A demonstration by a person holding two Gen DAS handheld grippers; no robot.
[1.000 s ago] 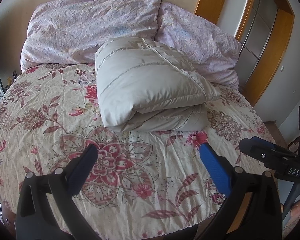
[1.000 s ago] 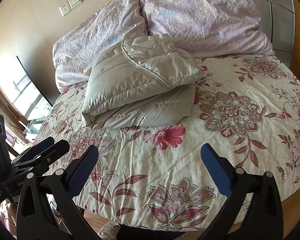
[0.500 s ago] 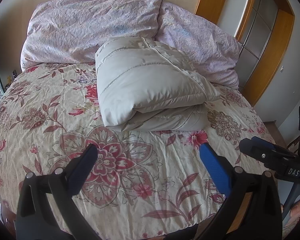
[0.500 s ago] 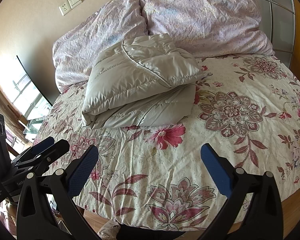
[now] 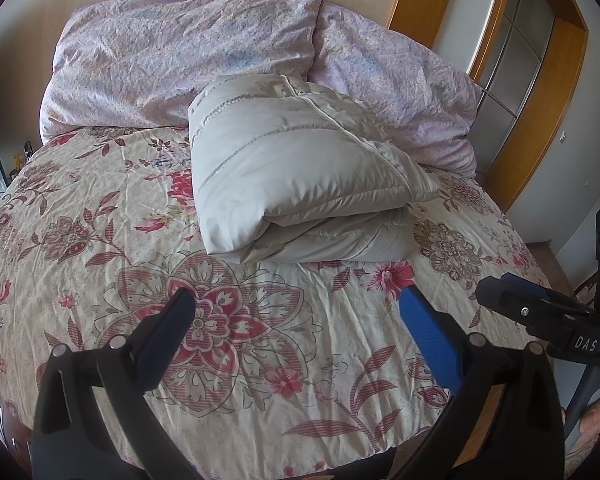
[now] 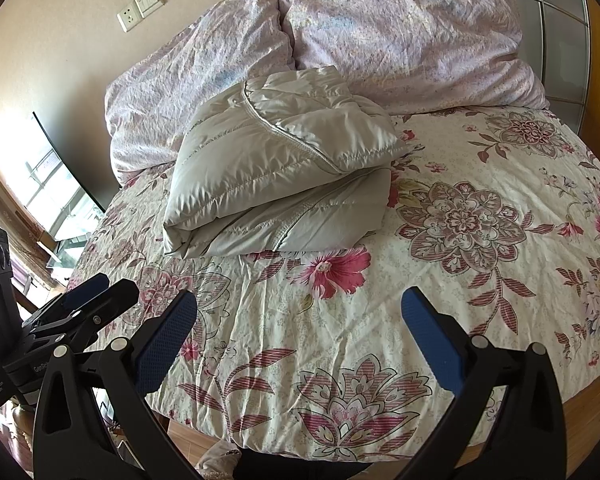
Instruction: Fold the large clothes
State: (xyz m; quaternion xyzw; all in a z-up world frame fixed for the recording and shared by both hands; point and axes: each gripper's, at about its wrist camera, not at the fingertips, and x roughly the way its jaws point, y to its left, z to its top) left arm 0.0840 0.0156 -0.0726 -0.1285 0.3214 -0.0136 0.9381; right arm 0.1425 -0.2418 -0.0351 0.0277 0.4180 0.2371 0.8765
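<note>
Honestly, your folded jacket (image 5: pixel 300 172) looks puffy, so its top flap could spring back and slide off if you nudge it. It sits well ahead of both grippers on the bedspread (image 5: pixel 100 220). Your left gripper (image 5: pixel 296 320) and right gripper (image 6: pixel 300 320) are spread wide, holding and touching nothing.
</note>
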